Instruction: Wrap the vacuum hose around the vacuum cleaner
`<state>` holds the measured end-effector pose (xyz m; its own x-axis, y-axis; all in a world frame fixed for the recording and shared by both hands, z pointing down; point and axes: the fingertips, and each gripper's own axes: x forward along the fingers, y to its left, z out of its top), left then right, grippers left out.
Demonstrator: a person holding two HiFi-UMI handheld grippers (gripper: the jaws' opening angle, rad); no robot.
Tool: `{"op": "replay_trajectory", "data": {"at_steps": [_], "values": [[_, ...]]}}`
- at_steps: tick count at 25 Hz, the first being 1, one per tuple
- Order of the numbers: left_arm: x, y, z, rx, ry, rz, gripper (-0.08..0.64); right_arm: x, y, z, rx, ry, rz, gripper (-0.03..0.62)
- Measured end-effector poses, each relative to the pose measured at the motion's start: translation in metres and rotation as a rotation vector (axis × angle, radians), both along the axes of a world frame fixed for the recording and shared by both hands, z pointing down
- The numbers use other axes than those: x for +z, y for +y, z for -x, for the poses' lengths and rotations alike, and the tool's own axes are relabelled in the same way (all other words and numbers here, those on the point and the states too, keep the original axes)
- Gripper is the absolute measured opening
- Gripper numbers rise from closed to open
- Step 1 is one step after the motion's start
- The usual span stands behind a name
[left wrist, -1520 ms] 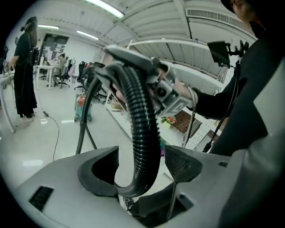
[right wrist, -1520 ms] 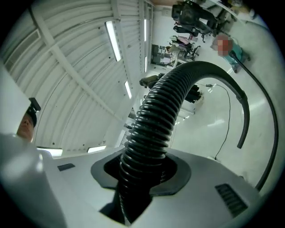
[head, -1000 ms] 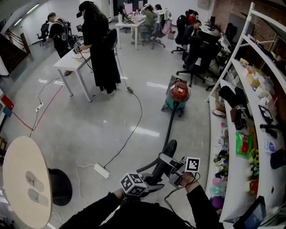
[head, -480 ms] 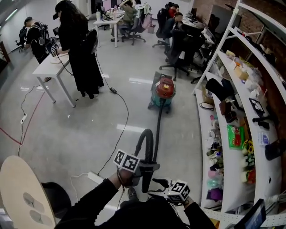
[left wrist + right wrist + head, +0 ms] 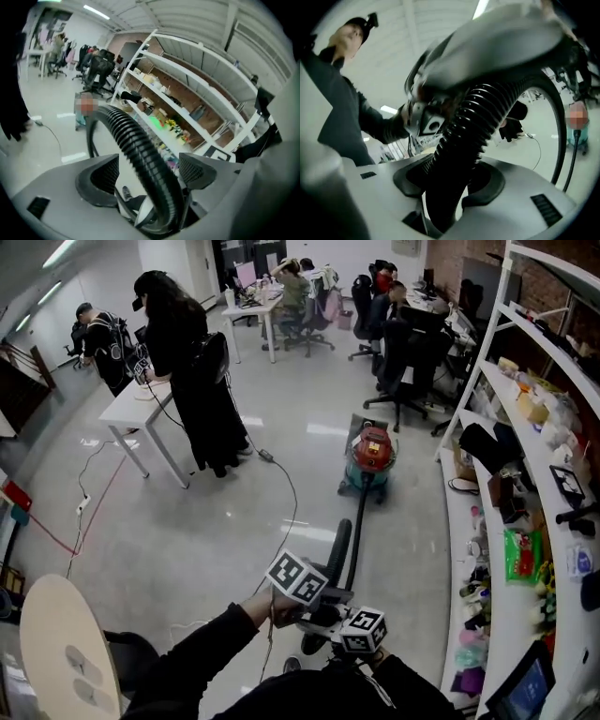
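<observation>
Between the jaws of the left gripper (image 5: 149, 164) the vacuum hose (image 5: 133, 136) is seen. Those jaws are opening, a gap shows beside the pad on the left of that view, and the hose is not clamped. The hose is black and closely ribbed along its whole visible length, with a dull sheen on the ridges. From the left gripper it rises and bends over into a high arch just ahead of the jaws.

Just beside the left gripper and slightly nearer the person, the right gripper (image 5: 452, 180) is held. Its jaws are closing, and the same hose fills the space between its dark pads, which are pressed against its ribs on both sides. Above these jaws the hose is curved upward, close to the body of the left gripper.

Well ahead of both grippers the vacuum cleaner (image 5: 373, 451) stands on the grey floor (image 5: 187, 512). A red top and a teal lower body can be made out on it. From the cleaner a thinner, straight black run of hose is laid along the floor back toward the grippers, where it is lifted into the arch. No turn of the hose is wound round the cleaner. To the right of the grippers, white shelves (image 5: 487, 521) are lined with small goods.
</observation>
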<state>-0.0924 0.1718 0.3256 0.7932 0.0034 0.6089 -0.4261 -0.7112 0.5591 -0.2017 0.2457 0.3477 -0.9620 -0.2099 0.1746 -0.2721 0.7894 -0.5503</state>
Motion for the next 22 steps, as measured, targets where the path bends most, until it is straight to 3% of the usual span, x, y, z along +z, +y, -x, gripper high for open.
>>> {"op": "replay_trajectory", "data": {"at_steps": [2, 5, 8, 10, 12, 15, 17, 20, 22], "values": [[-0.008, -0.025, 0.002, -0.044, -0.059, -0.125, 0.391, -0.015, -0.035, -0.031, 0.065, -0.144, 0.118, 0.192], [-0.04, -0.048, 0.017, -0.136, -0.045, -0.274, 0.391, -0.028, -0.089, -0.07, 0.164, -0.321, 0.28, 0.19], [-0.043, -0.036, 0.027, -0.182, -0.041, -0.368, 0.39, -0.043, -0.14, -0.103, 0.294, -0.453, 0.365, 0.186], [-0.018, -0.016, 0.026, -0.183, -0.082, -0.407, 0.39, -0.036, -0.173, -0.13, 0.409, -0.518, 0.41, 0.175], [0.02, -0.001, 0.024, -0.197, -0.178, -0.46, 0.391, -0.021, -0.2, -0.157, 0.526, -0.553, 0.469, 0.155], [0.069, -0.004, 0.022, -0.277, -0.3, -0.539, 0.391, -0.025, -0.224, -0.174, 0.584, -0.571, 0.487, 0.155], [0.08, -0.017, 0.013, -0.317, -0.298, -0.551, 0.391, -0.031, -0.234, -0.178, 0.608, -0.549, 0.505, 0.153], [0.072, -0.035, -0.004, -0.277, -0.285, -0.597, 0.39, -0.024, -0.256, -0.194, 0.663, -0.561, 0.541, 0.153], [0.056, -0.041, -0.017, -0.243, -0.214, -0.598, 0.39, -0.014, -0.272, -0.209, 0.713, -0.588, 0.543, 0.15]]}}
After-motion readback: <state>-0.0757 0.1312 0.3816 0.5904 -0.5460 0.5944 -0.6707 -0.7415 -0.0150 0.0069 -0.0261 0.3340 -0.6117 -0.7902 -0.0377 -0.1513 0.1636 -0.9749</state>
